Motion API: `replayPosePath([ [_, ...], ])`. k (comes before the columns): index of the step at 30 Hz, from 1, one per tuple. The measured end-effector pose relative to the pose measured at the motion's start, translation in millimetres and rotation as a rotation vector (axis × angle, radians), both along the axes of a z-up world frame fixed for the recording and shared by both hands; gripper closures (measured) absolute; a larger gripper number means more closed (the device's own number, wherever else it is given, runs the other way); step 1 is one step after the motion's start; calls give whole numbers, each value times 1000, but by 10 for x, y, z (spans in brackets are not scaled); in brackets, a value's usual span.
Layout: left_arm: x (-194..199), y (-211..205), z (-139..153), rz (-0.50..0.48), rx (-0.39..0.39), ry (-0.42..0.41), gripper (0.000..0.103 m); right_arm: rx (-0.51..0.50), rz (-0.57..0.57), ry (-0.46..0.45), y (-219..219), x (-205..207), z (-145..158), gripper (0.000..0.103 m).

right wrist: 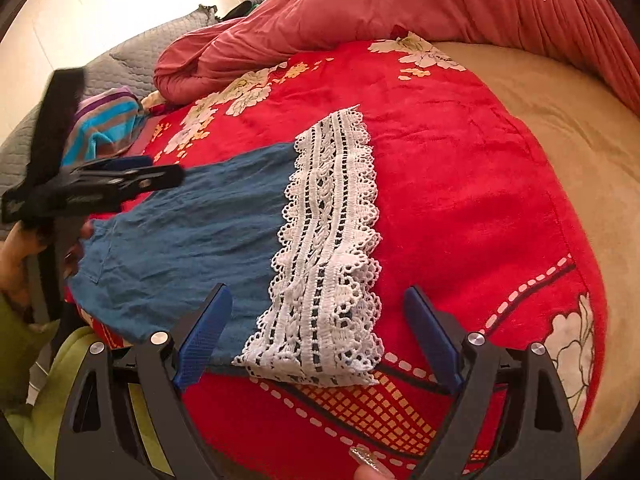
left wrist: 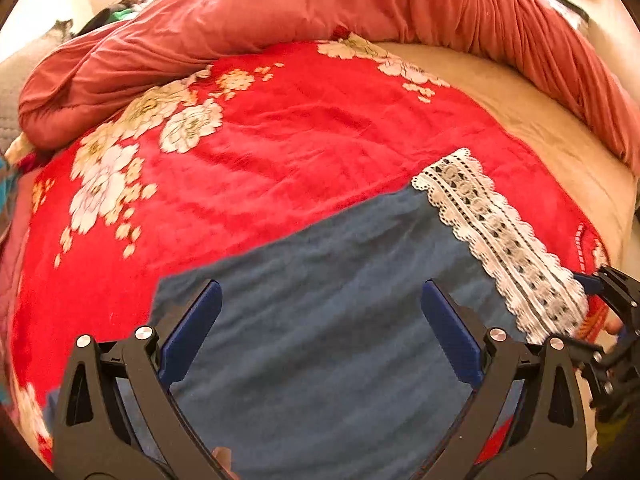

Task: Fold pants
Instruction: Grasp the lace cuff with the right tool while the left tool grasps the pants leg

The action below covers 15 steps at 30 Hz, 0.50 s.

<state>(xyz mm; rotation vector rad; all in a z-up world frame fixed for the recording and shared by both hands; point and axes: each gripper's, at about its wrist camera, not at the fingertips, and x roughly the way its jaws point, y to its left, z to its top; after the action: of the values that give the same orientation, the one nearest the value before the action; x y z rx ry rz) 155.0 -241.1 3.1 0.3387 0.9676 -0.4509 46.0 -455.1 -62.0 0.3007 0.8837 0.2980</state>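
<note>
Blue pants (left wrist: 320, 320) with a white lace hem (left wrist: 508, 240) lie flat on a red flowered blanket (left wrist: 280, 140). My left gripper (left wrist: 320, 292) is open and empty, hovering over the blue cloth. In the right wrist view the pants (right wrist: 188, 232) stretch to the left, and the lace hem (right wrist: 332, 248) lies in the middle. My right gripper (right wrist: 318, 292) is open and empty, with the near end of the lace hem between its jaws. The left gripper (right wrist: 120, 178) shows at the left over the pants. The right gripper (left wrist: 612, 300) shows at the right edge of the left wrist view.
A rolled pink duvet (left wrist: 320, 4) lies along the back of the bed. A beige sheet (right wrist: 560, 120) is bare at the right. A striped cloth (right wrist: 108, 124) and a grey quilted cover (right wrist: 140, 56) lie at the back left.
</note>
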Motion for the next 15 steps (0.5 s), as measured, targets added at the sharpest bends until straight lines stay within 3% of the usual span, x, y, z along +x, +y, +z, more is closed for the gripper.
replayPosePath([
  [5,232,-253,-115,-67,13,30,10,66,6,0,-48,52,-31,43],
  [9,342,-461,-286,-117,40,69,14,93,21,-11,-24,61,-47,43],
  [12,446,-551,-458,-155,26,139,16,103,35,-18,3,90,-54,43],
  [15,524,-572,-582,-171,15,152,18,115,42,-23,7,127,-65,45],
])
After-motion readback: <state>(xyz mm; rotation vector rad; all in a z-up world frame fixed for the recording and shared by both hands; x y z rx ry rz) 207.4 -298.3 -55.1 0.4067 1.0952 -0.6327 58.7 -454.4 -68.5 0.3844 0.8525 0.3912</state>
